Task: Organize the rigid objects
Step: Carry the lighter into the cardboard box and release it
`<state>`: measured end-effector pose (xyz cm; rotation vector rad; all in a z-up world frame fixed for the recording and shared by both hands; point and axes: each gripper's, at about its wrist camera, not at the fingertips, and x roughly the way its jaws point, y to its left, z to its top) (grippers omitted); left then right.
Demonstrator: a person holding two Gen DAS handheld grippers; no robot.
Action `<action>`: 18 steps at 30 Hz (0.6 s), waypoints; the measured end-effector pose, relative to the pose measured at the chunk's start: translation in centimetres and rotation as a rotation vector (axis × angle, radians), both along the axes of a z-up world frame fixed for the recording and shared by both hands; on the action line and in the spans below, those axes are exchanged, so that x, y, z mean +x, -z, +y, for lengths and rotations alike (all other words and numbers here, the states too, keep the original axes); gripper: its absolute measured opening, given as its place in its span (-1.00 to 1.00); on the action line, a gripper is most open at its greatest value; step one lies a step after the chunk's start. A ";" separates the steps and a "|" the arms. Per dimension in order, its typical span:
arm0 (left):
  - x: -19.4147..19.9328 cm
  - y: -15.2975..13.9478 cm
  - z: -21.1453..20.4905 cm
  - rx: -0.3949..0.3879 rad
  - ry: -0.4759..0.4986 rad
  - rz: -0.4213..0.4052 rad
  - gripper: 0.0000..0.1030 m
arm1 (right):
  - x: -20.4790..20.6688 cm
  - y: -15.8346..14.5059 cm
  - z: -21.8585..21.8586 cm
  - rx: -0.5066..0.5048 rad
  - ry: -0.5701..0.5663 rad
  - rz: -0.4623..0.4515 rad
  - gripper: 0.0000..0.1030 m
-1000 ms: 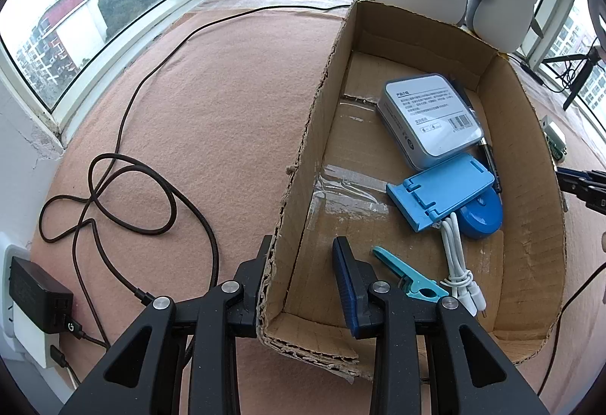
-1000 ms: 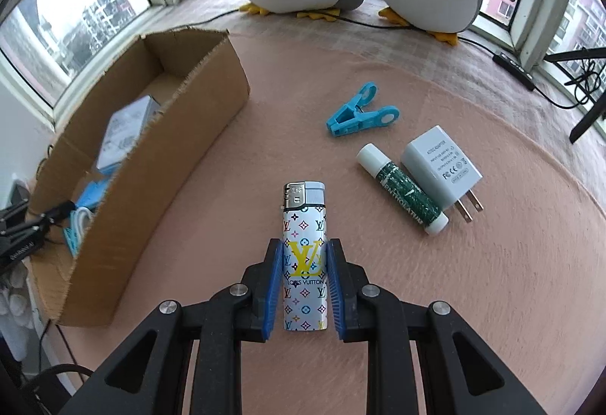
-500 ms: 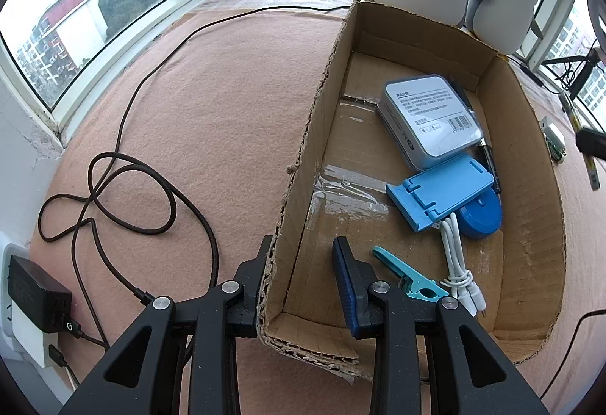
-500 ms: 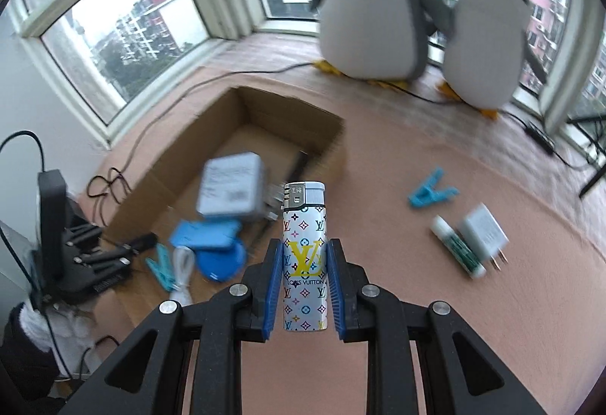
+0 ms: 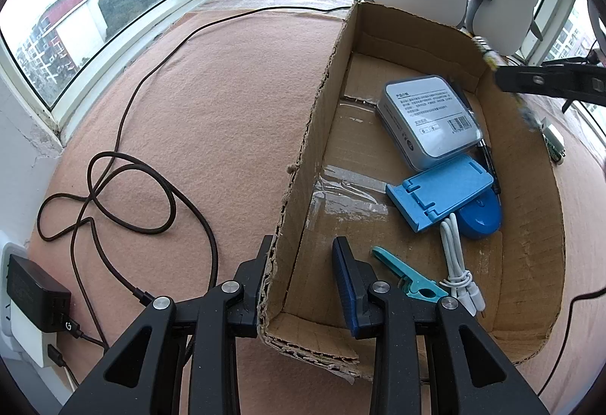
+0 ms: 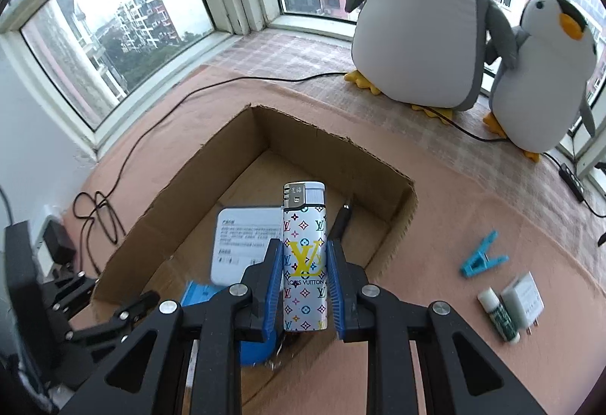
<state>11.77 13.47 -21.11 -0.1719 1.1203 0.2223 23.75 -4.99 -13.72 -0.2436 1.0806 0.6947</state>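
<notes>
The right gripper (image 6: 305, 276) clamps a white monogram-patterned lighter (image 6: 305, 256) above the open brown cardboard box (image 6: 394, 195), already part-filled. The left gripper (image 5: 303, 263) pinches the box's near-left wall. A blue clothespin (image 6: 483, 257), green-labelled tube (image 6: 500, 316) and white charger plug (image 6: 524, 297) remain on the pink surface (image 6: 454, 187), right.

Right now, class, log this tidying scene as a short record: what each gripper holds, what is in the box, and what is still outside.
right gripper: shut on lighter, above the box
left gripper: shut on cardboard box wall
in box: grey tin, blue stand, teal clip, white cable
outside on mat: blue clip, green tube, white charger
</notes>
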 end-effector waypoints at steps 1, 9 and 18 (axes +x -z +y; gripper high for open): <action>-0.1 0.0 0.0 0.000 0.000 0.000 -0.35 | 0.2 0.2 0.2 -0.005 0.001 0.002 -0.60; -0.1 0.1 0.0 0.001 0.001 0.000 -0.35 | 1.3 1.7 1.5 -0.031 0.012 0.013 -0.60; -0.2 0.1 0.0 0.000 0.000 -0.001 -0.35 | 1.7 1.8 1.5 -0.037 0.022 -0.001 -0.56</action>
